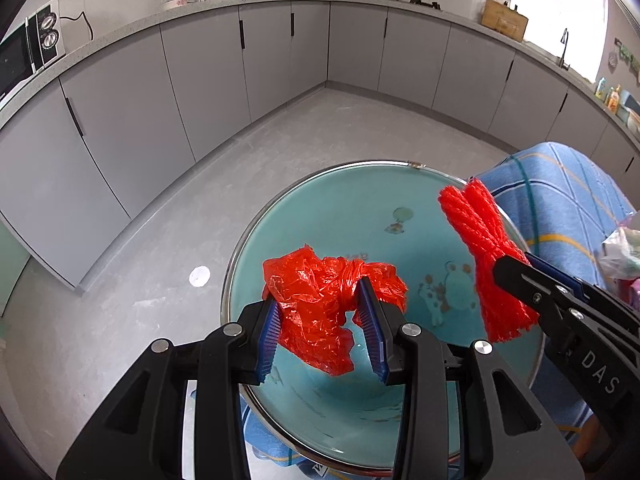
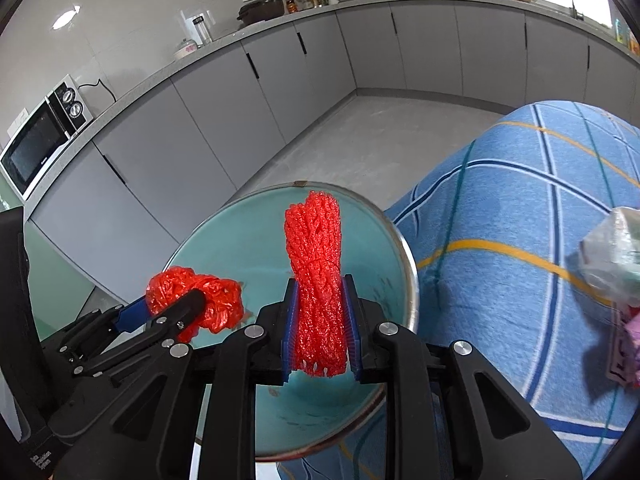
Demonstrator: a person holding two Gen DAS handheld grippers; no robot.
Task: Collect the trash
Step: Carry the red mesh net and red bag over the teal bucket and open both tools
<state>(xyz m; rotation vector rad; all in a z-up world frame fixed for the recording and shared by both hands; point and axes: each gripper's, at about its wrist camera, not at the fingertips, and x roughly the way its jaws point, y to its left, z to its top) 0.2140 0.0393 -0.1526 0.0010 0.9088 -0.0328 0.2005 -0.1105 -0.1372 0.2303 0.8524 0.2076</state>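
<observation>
My left gripper [image 1: 318, 294] is shut on a crumpled red plastic bag [image 1: 316, 320], which hangs over a teal basin [image 1: 340, 208] with a metal rim. In the right wrist view the same gripper [image 2: 176, 300] shows at the left with the bag [image 2: 216, 304]. My right gripper [image 2: 320, 284] is shut on a bundle of red mesh netting [image 2: 316, 248], upright between its blue pads above the basin [image 2: 232, 240]. From the left wrist view the right gripper [image 1: 514, 264] comes in from the right with the netting [image 1: 476, 220].
The basin rests on a blue checked cloth [image 2: 520, 200]. A crumpled clear plastic bag [image 2: 612, 256] lies on the cloth at the far right, over something pink [image 2: 628, 344]. Grey floor [image 1: 280, 152] and grey cabinets [image 1: 200, 80] lie beyond; a microwave [image 2: 40, 144] sits on the counter.
</observation>
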